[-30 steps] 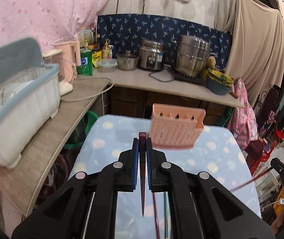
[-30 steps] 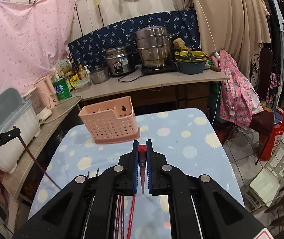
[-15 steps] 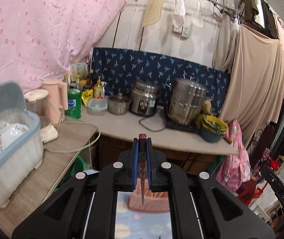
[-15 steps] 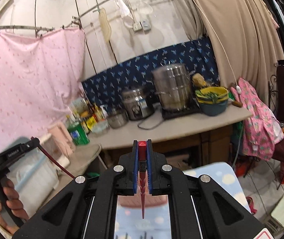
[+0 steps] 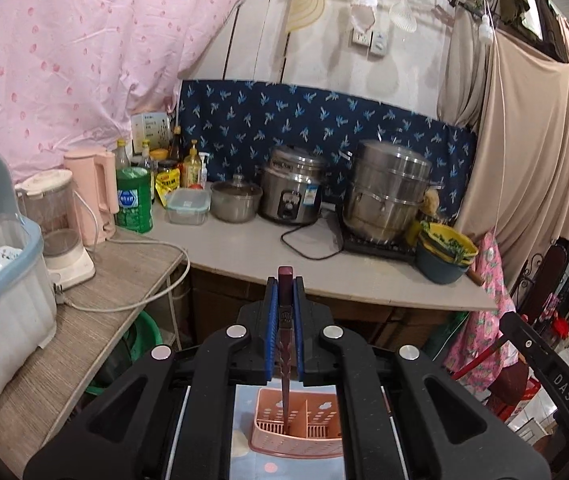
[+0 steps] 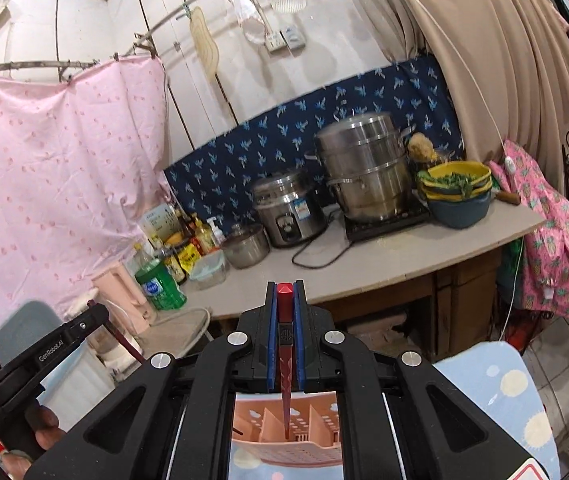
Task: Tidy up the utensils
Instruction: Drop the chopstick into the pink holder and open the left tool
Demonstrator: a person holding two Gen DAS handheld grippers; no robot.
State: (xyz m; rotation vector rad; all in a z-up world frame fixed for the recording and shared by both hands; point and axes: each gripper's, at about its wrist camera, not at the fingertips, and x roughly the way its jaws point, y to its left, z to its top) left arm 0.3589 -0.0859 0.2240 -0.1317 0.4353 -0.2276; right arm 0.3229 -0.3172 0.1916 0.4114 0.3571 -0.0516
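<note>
My left gripper [image 5: 285, 292] is shut on a dark maroon chopstick [image 5: 285, 344], held upright with its tip down inside the pink slotted utensil holder [image 5: 298, 428] below. My right gripper [image 6: 285, 296] is shut on a red chopstick [image 6: 285, 360], also upright, its tip reaching into the same pink holder [image 6: 288, 436]. The holder stands on a blue cloth with pale dots [image 6: 500, 396]. The left gripper's body shows at the left edge of the right wrist view [image 6: 40, 356], and the right gripper's body at the right edge of the left wrist view [image 5: 552, 376].
A counter [image 5: 324, 256] behind carries a rice cooker [image 5: 292, 192], a steamer pot [image 5: 388, 196], bowls [image 5: 446, 252], bottles and a container. A side shelf [image 5: 96, 304] at left holds a blender [image 5: 54, 228], a kettle and a dish bin [image 5: 0, 304].
Both grippers rose and tilted upright, swinging the chopsticks from lying flat to pointing down. The pink holder dropped from the middle of both views to below the fingers, with the chopstick tips now in it.
</note>
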